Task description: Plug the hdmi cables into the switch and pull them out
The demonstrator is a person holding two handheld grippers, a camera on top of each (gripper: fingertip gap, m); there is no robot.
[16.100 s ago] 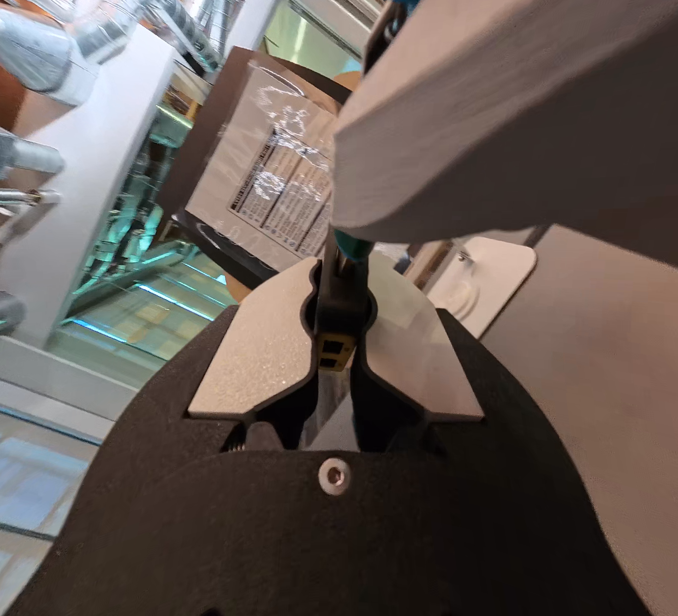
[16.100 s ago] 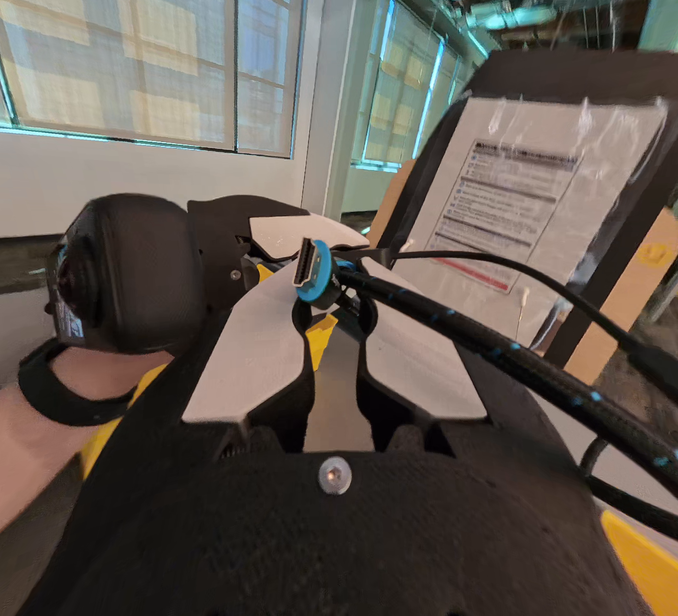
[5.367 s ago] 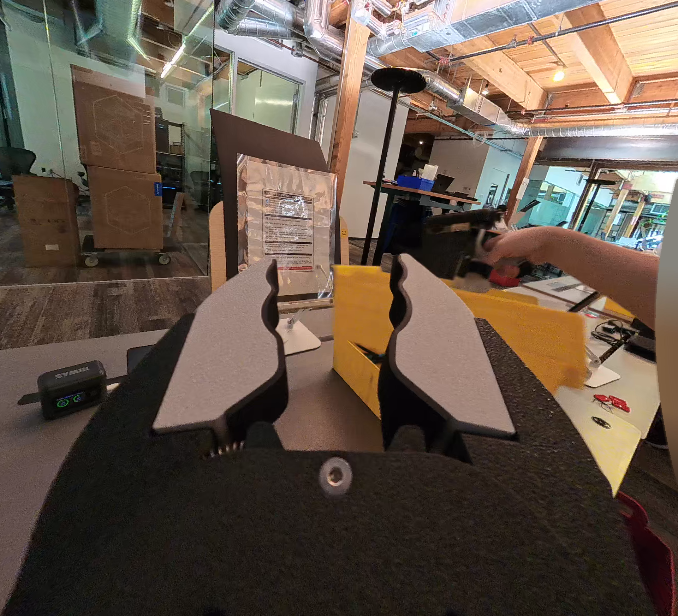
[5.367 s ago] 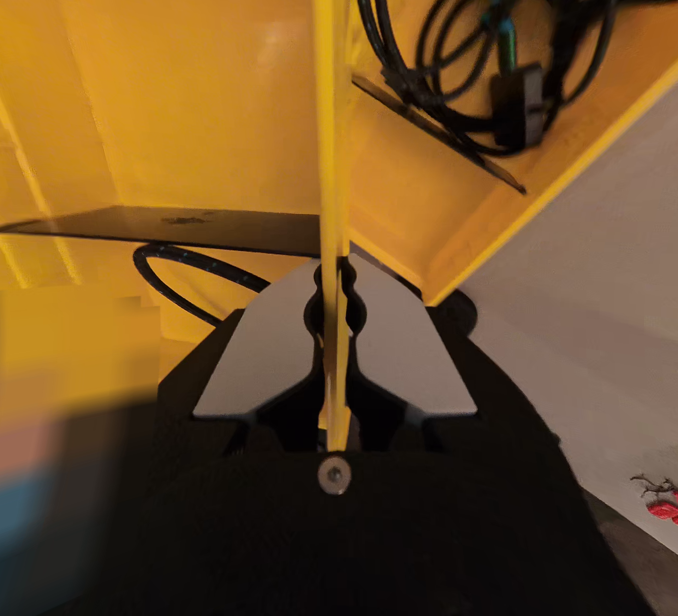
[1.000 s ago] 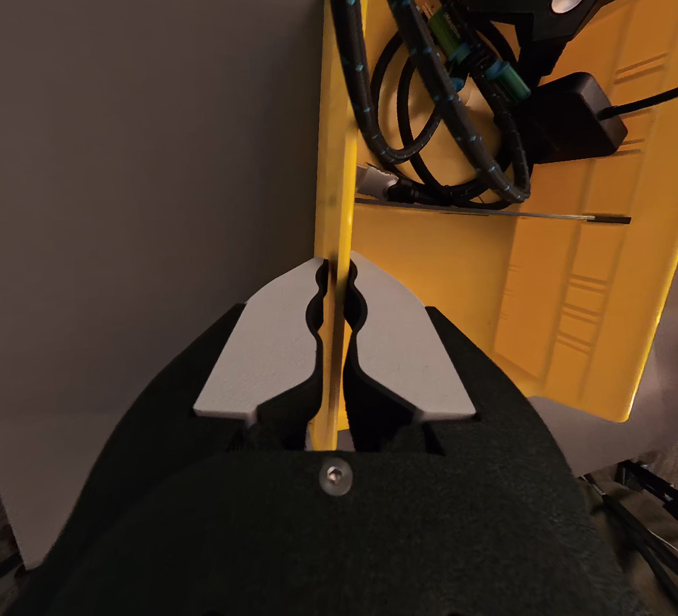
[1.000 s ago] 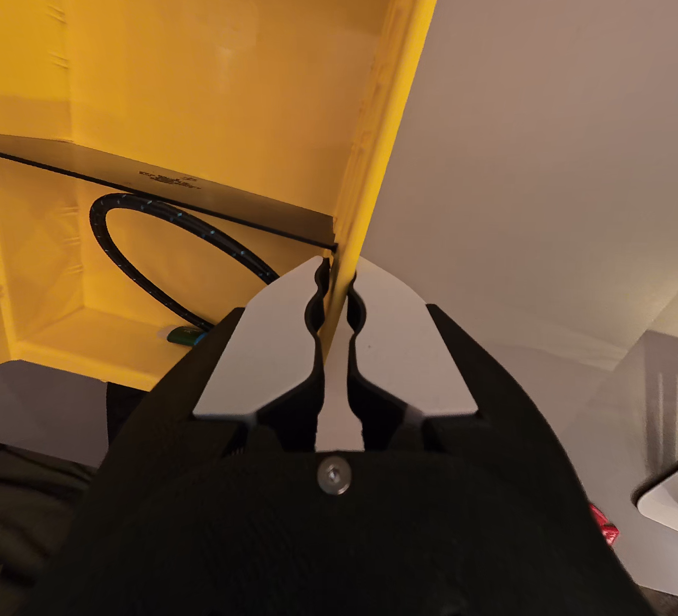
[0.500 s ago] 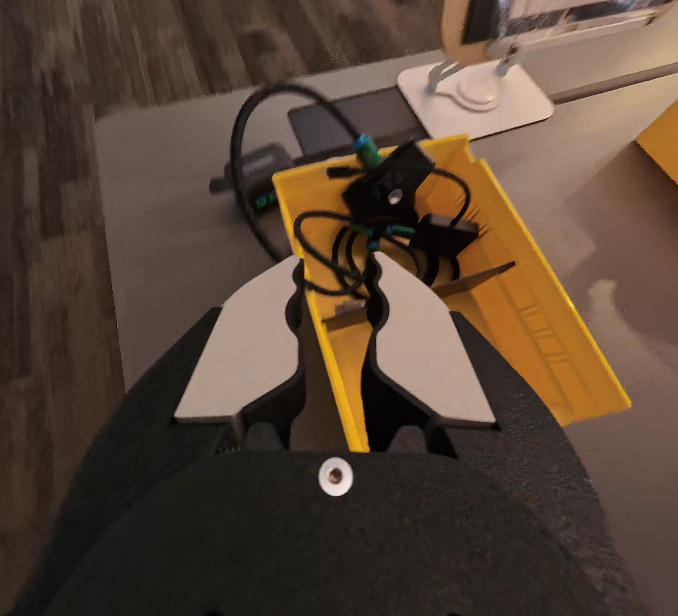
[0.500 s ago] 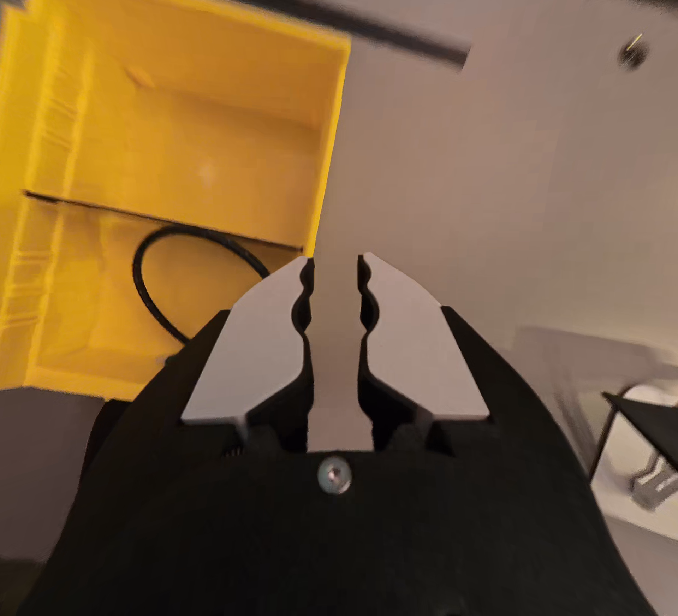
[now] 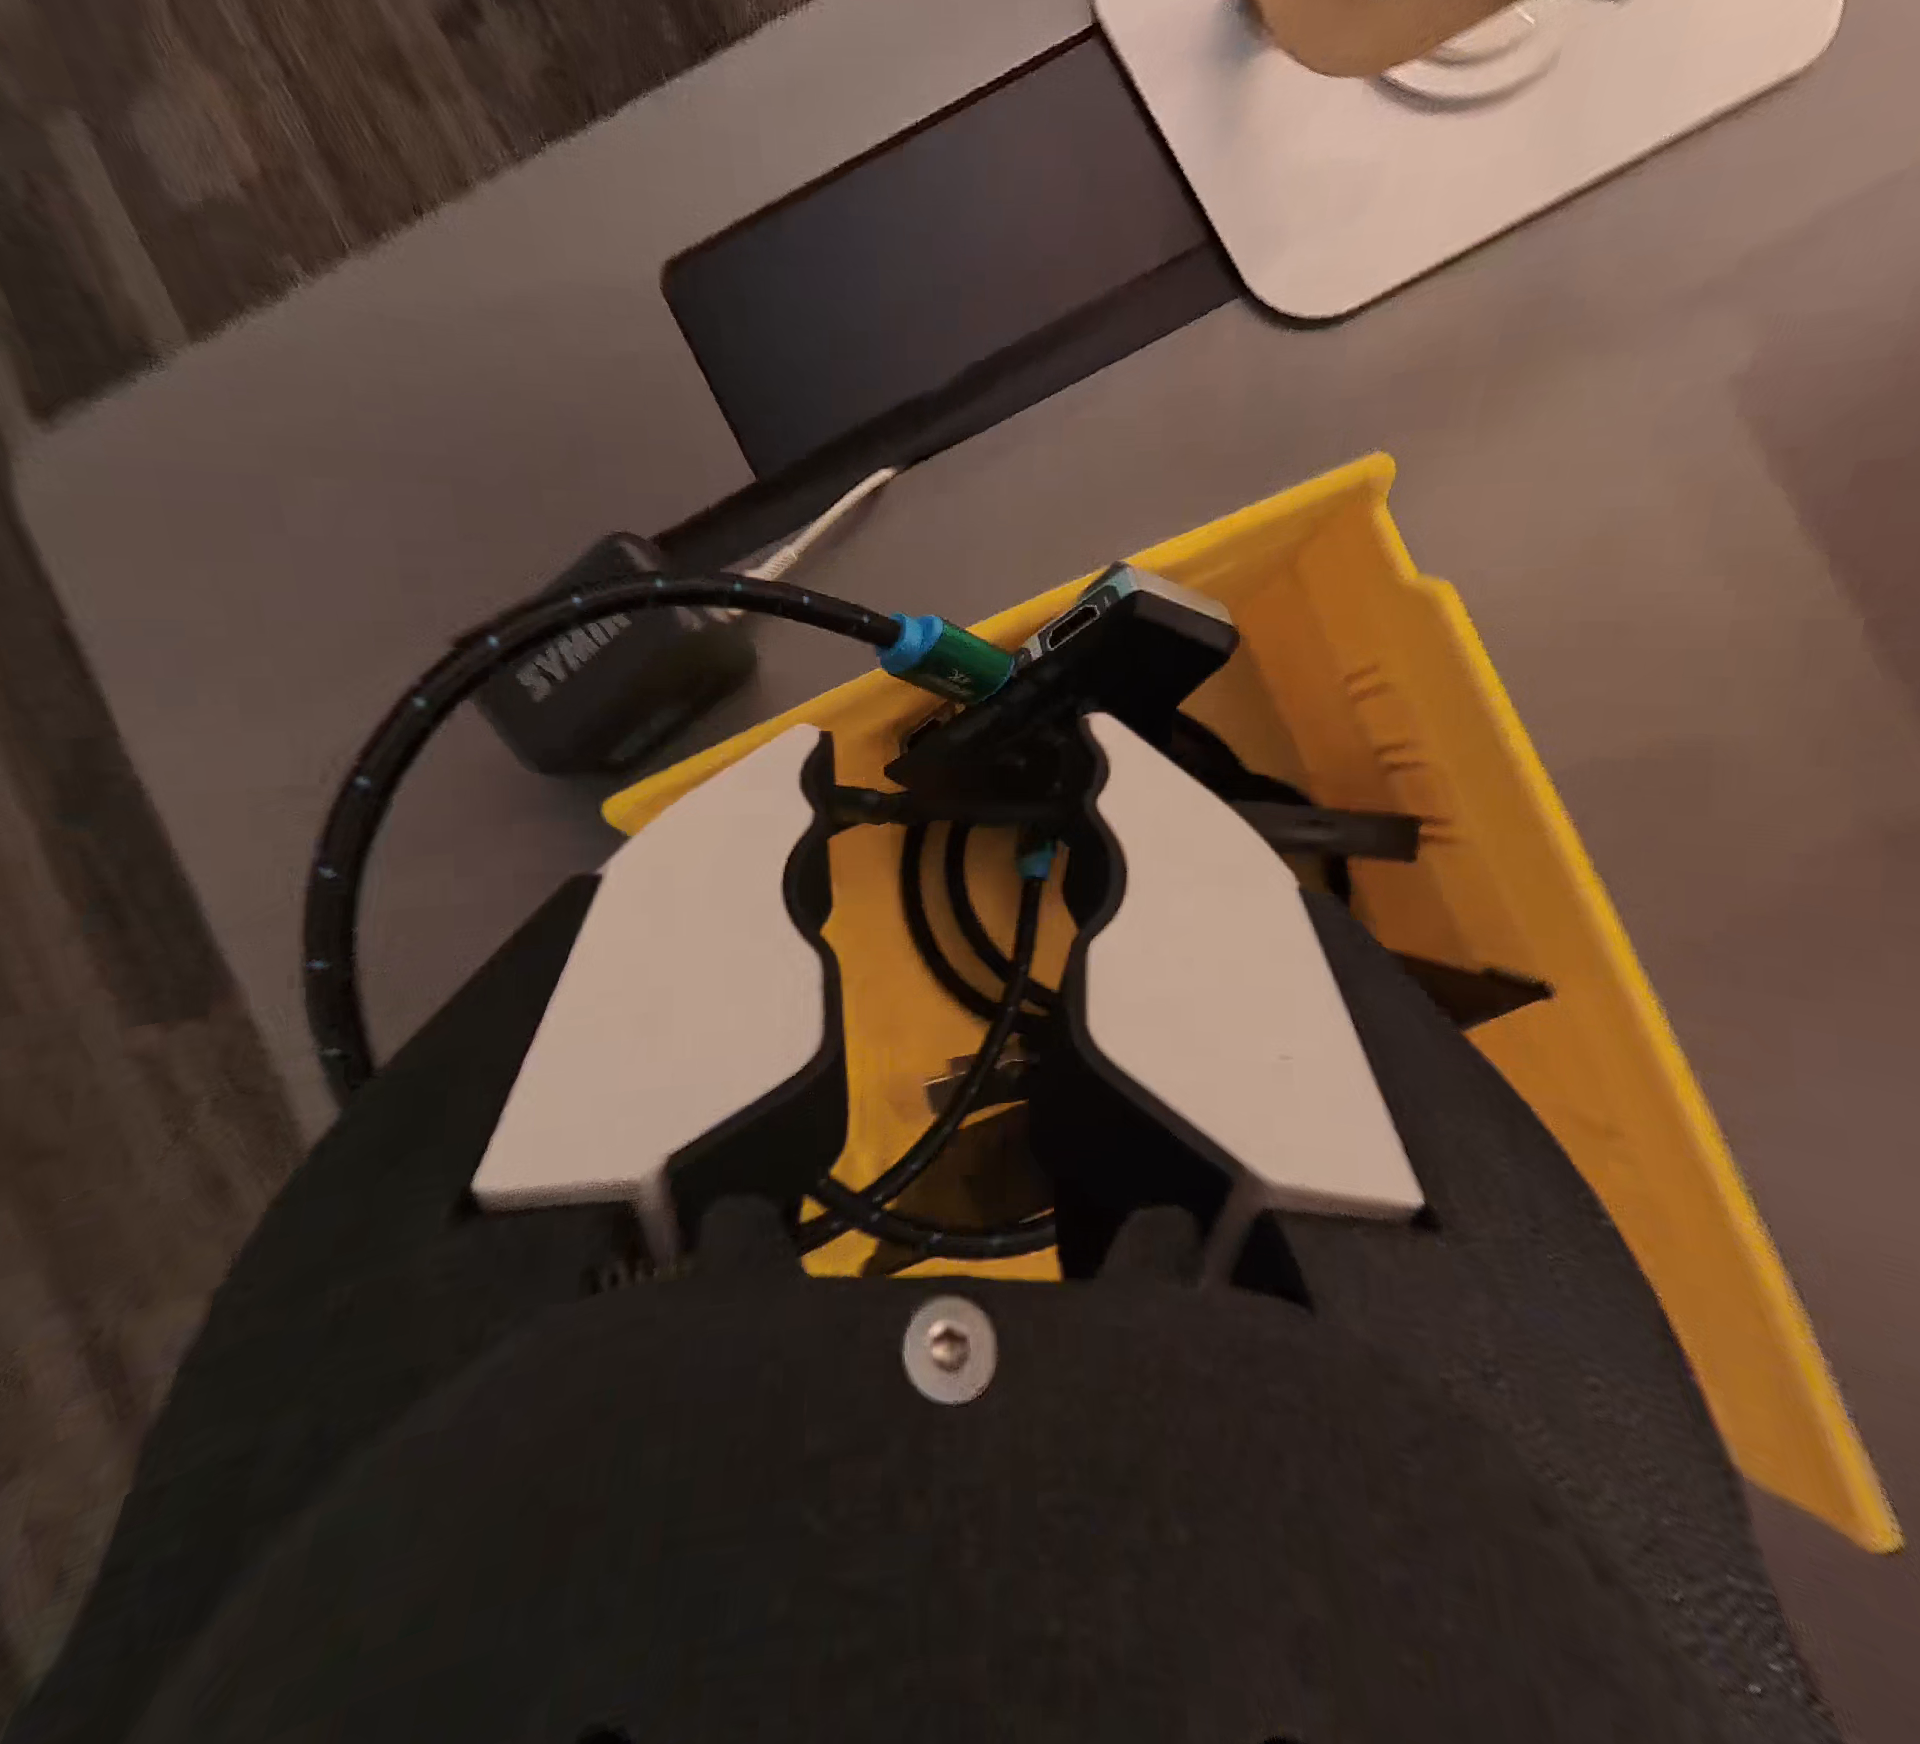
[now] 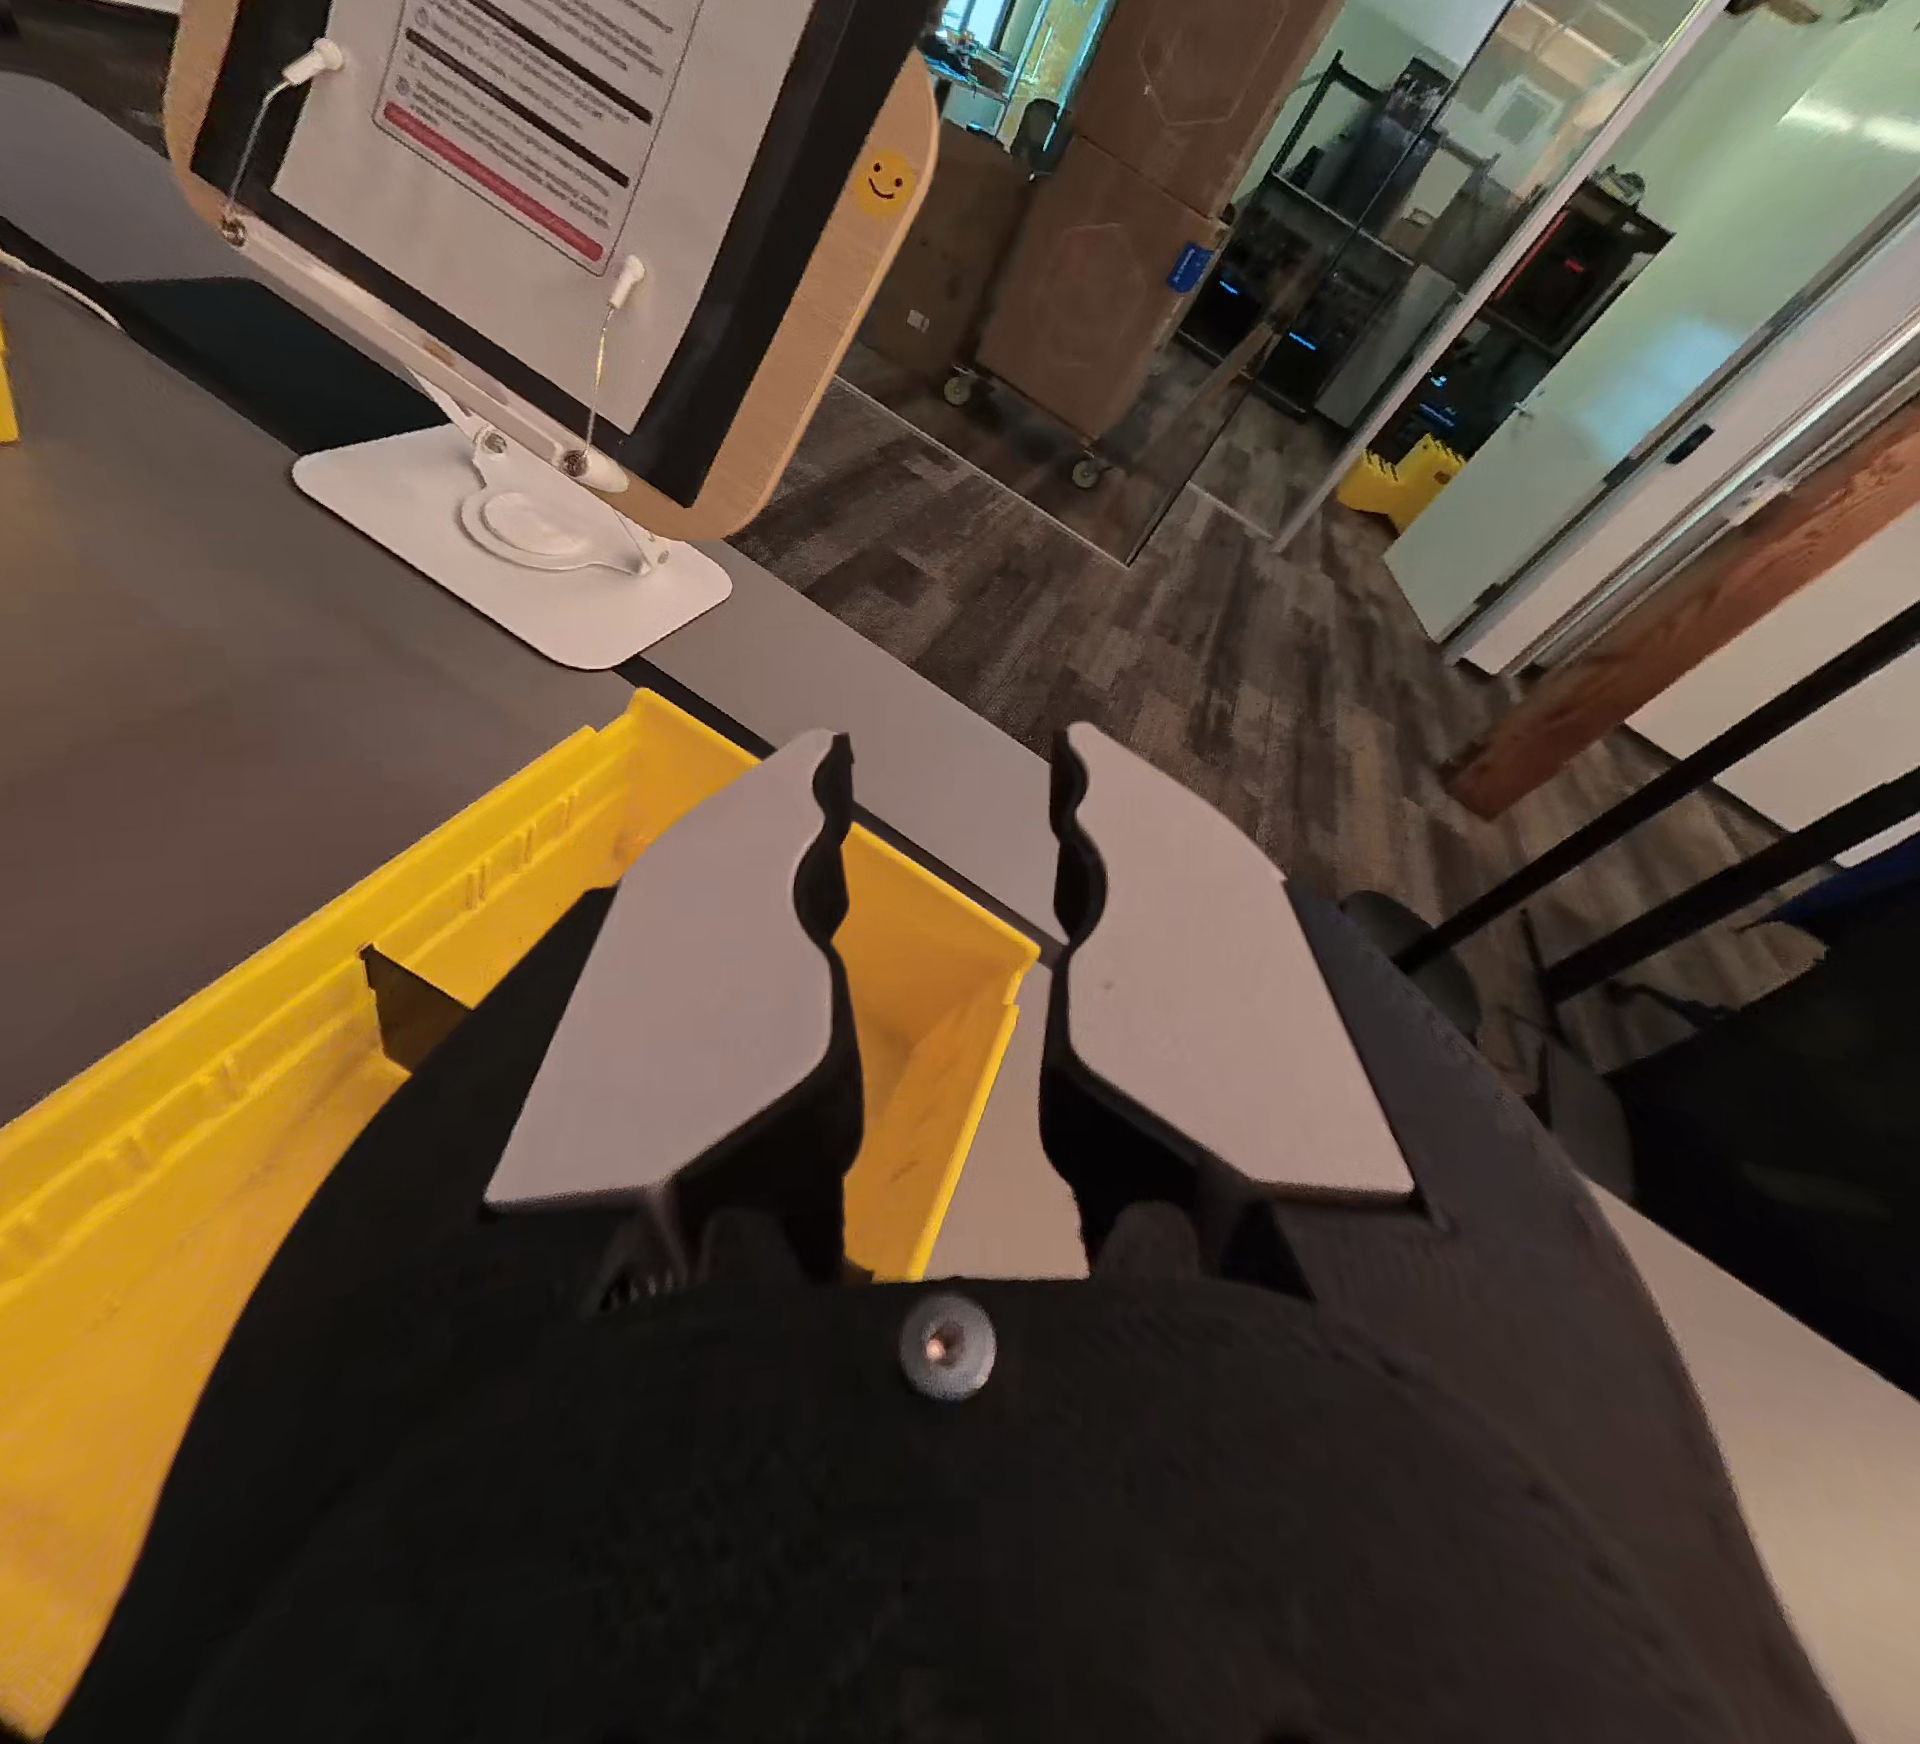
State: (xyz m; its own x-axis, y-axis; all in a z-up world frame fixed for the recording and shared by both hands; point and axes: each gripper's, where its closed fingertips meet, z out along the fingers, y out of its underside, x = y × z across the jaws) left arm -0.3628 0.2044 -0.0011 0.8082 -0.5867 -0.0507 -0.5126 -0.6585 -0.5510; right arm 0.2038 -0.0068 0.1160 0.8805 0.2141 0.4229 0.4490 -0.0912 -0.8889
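In the left wrist view the black switch [image 9: 1143, 655] lies tilted against the far rim of a yellow bin [image 9: 1507, 1019], with one empty port facing up. A green and blue HDMI plug [image 9: 951, 668] meets the switch's left end; I cannot tell if it is seated. Its braided cable [image 9: 343, 863] loops out over the table to the left. More black cables [image 9: 987, 925] lie coiled in the bin. My left gripper [image 9: 954, 738] is open and empty above these cables. My right gripper [image 10: 951, 738] is open and empty above a yellow bin's [image 10: 499, 873] corner.
A small black device [image 9: 613, 666] and a dark flat slab [image 9: 935, 292] lie on the grey table [image 9: 312, 499] beyond the bin. A document stand with a white base [image 10: 509, 541] stands behind. A black divider [image 10: 400, 998] crosses the bin. The table edge and floor [image 10: 1195, 655] lie right. Some 60 centimetres of space lies between my two pairs of fingers. From the left gripper's tips to the dark flat slab [image 9: 935, 292] is close to 25 centimetres.
Both grippers let go of the yellow bin's walls, opened and drew back. The left now hangs over the cable compartment; the right view has swung up toward the room.
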